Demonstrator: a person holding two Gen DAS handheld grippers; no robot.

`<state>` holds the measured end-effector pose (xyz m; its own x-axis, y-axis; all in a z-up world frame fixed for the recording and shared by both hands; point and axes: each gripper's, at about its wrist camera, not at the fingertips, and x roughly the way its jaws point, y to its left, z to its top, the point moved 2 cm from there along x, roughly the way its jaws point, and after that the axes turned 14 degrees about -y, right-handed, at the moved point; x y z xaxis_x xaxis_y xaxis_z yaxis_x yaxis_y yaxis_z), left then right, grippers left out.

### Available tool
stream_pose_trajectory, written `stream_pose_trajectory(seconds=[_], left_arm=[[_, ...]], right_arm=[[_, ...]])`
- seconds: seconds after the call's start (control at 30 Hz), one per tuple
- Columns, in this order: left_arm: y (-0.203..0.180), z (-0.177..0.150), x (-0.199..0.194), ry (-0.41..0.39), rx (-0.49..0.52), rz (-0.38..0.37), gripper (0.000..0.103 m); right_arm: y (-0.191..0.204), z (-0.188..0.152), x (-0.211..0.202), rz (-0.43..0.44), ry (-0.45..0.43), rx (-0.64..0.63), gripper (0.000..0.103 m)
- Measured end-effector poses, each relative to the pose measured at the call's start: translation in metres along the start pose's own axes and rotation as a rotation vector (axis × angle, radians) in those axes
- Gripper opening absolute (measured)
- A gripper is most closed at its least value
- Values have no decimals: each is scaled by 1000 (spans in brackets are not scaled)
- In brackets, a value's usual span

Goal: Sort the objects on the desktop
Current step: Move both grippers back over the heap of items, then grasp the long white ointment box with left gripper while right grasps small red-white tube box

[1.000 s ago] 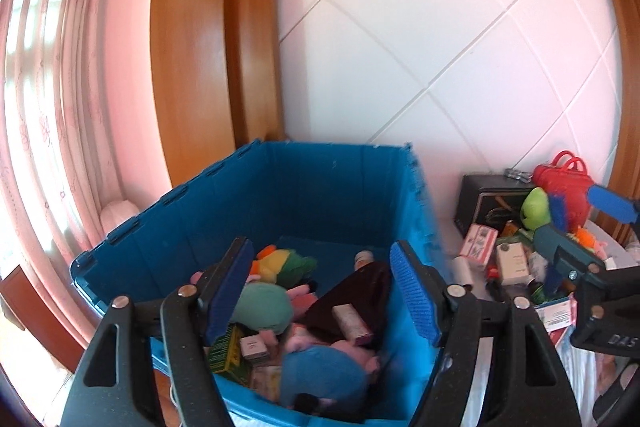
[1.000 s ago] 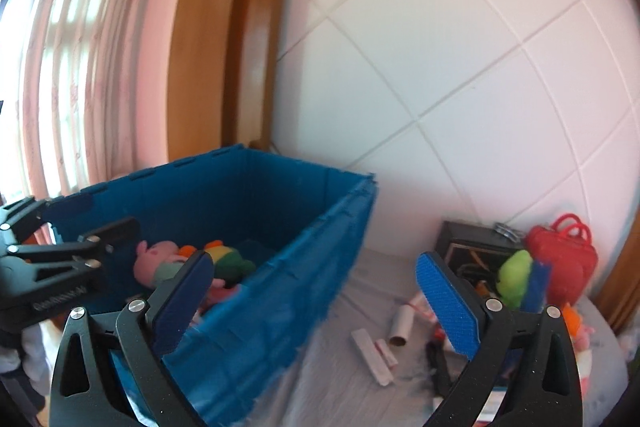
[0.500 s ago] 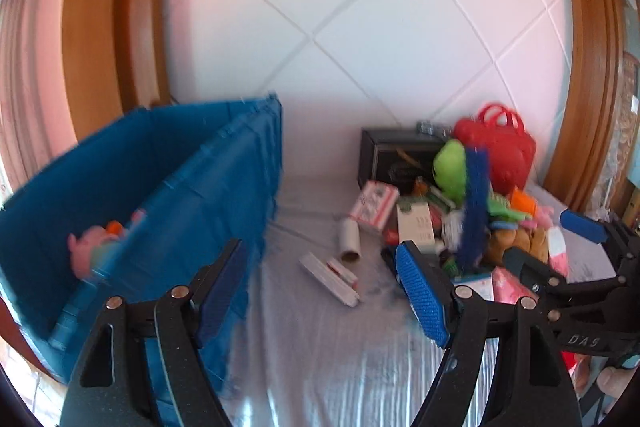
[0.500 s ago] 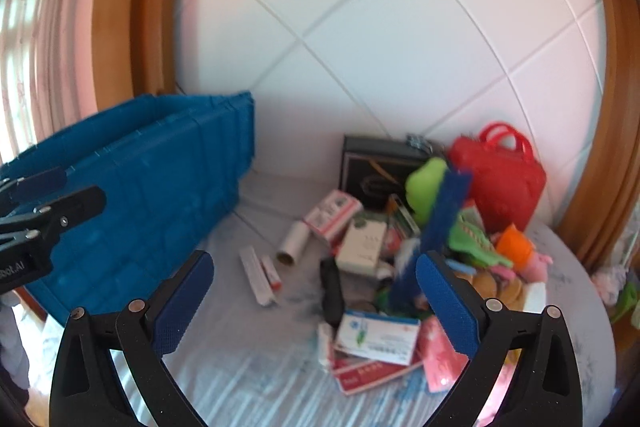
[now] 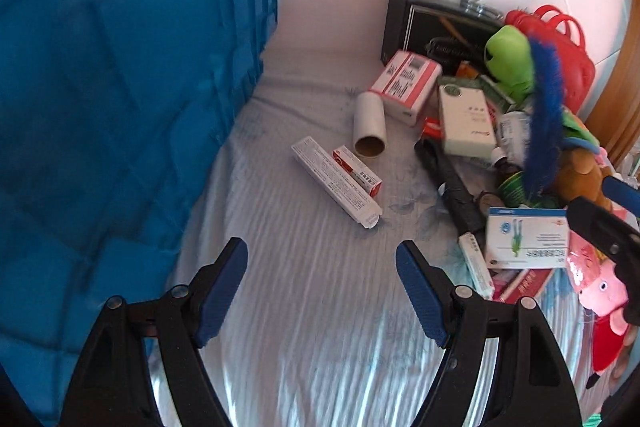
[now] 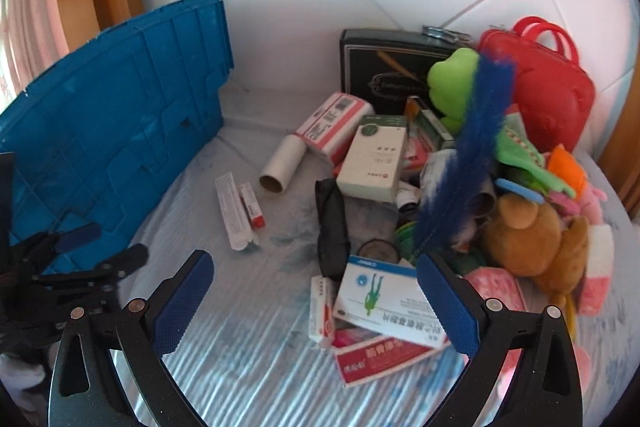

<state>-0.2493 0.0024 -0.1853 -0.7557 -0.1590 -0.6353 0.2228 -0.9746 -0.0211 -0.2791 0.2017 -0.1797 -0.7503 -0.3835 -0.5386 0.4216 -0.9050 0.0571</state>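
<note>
Both grippers spread wide, nothing between the pads; left gripper hangs over bare striped cloth at the near edge of the bed-like surface, right gripper over the near end of the clutter, its right pad just in front of the white-and-blue medicine box.

Blue crate stands along the left edge, wall side facing the cameras, inside hidden here; left gripper also shows at the lower left of the right wrist view, beside the crate wall.

Loose items mid-cloth, well apart from the crate: long white carton with a small red-and-white carton touching its far side; cardboard tube lying with its open end toward the camera, just beyond them.

Pile fills the far-right corner: pink-and-white box leaning on the black case at the back wall; cream box tilted on top of other packs; black folded umbrella lying along the pile's left side, touching the medicine box; red-and-white flat pack under that box; narrow white-red carton on its left.

Green plush frog sits against the red handbag; blue feather sticks up tilted across the pile; brown plush bear at the right edge, face down as far as I can tell; pink pig plush at the near right, partly behind the right gripper's arm in the left wrist view.
</note>
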Motion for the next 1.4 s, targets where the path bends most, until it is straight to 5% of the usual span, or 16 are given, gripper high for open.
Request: stream_pose_trajectory(seconds=[0.4, 0.57, 0.67, 0.73, 0.8, 1.13, 1.4], left_arm=[[3, 12, 173, 124, -36, 36, 77], [14, -2, 187, 126, -66, 7, 76], [22, -7, 176, 109, -54, 3, 66], [25, -11, 170, 105, -39, 3, 63], [28, -14, 165, 100, -41, -7, 60], [29, -18, 169, 106, -34, -27, 57], [20, -22, 164, 118, -33, -91, 37]], right_arm=[[-12, 7, 126, 29, 99, -14, 103], [8, 2, 165, 88, 138, -27, 103], [24, -6, 183, 116, 167, -38, 103], [35, -11, 193, 151, 193, -41, 91], [44, -16, 202, 174, 212, -56, 66], [57, -26, 231, 277, 309, -34, 49], [59, -29, 229, 253, 315, -64, 20]])
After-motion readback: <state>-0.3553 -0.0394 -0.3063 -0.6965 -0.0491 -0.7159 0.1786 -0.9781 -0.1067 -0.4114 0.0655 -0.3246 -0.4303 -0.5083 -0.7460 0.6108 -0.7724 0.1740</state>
